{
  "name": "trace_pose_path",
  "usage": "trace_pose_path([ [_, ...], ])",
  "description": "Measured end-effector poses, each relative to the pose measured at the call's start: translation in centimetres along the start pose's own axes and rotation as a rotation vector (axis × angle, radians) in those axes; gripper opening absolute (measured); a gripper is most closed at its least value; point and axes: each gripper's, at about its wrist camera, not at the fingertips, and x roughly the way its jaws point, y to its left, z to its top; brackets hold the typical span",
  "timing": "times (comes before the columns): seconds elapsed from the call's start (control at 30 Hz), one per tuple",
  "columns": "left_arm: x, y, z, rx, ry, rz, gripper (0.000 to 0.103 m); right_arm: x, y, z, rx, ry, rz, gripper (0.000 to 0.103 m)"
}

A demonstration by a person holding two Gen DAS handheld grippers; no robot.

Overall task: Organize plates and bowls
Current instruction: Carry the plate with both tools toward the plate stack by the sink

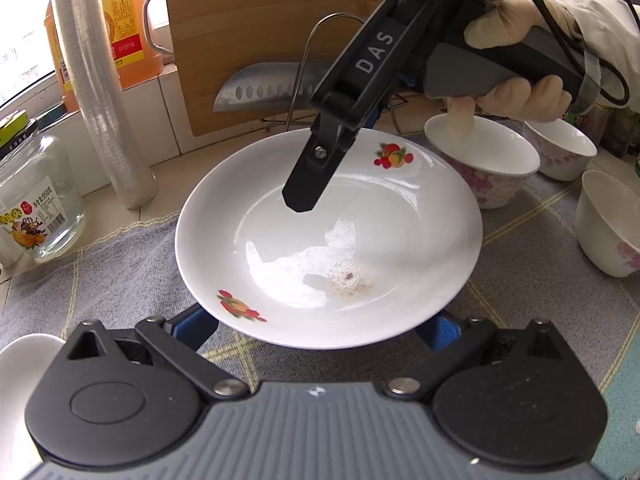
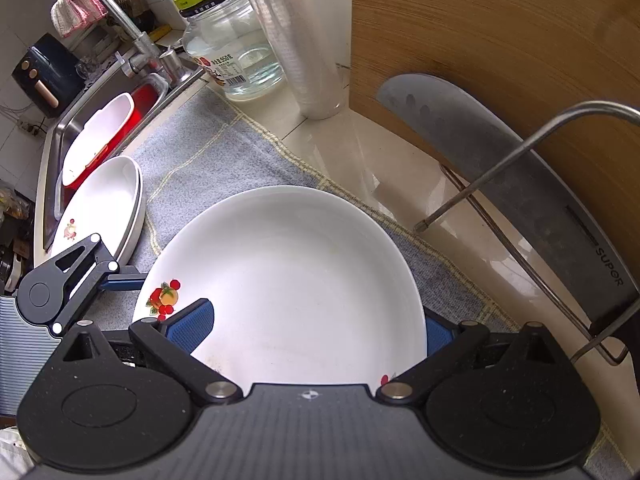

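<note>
A white plate with fruit prints [image 1: 360,240] sits over the grey checked cloth [image 1: 100,280]. My left gripper [image 1: 320,330] is wide open, its blue pads under the plate's near rim. My right gripper [image 1: 316,176] reaches in from the far side, one finger over the plate's far rim; whether it grips the rim cannot be told. In the right wrist view the same plate [image 2: 288,280] lies between my right gripper's [image 2: 320,328] blue pads [image 2: 192,326]. Three white bowls with pink flowers [image 1: 492,160] stand at the right. A stack of white plates [image 2: 104,204] lies at the left.
A wooden cutting board [image 1: 256,32] and a cleaver [image 1: 260,84] lean in a wire rack [image 2: 520,168] behind. A glass jar [image 1: 36,196], a stack of plastic cups [image 1: 104,92] and an oil bottle [image 1: 124,20] stand at the left. The sink [image 2: 100,128] holds a red tub.
</note>
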Motion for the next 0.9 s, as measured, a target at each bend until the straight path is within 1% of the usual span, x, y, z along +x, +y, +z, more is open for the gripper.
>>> trace_pose_path([
  [0.27, -1.9, 0.0, -0.4, -0.033, 0.001, 0.009, 0.102, -1.0, 2.2, -0.3, -0.031, -0.012, 0.005, 0.103],
  [0.6, -4.3, -0.5, -1.1, -0.032, -0.003, 0.032, 0.102, -2.3, 4.9, -1.2, -0.059, -0.026, 0.012, 0.103],
  [0.9, -5.5, -0.3, -1.6, -0.056, -0.008, 0.042, 0.102, -3.0, 6.8, -1.9, -0.081, -0.033, 0.012, 0.103],
])
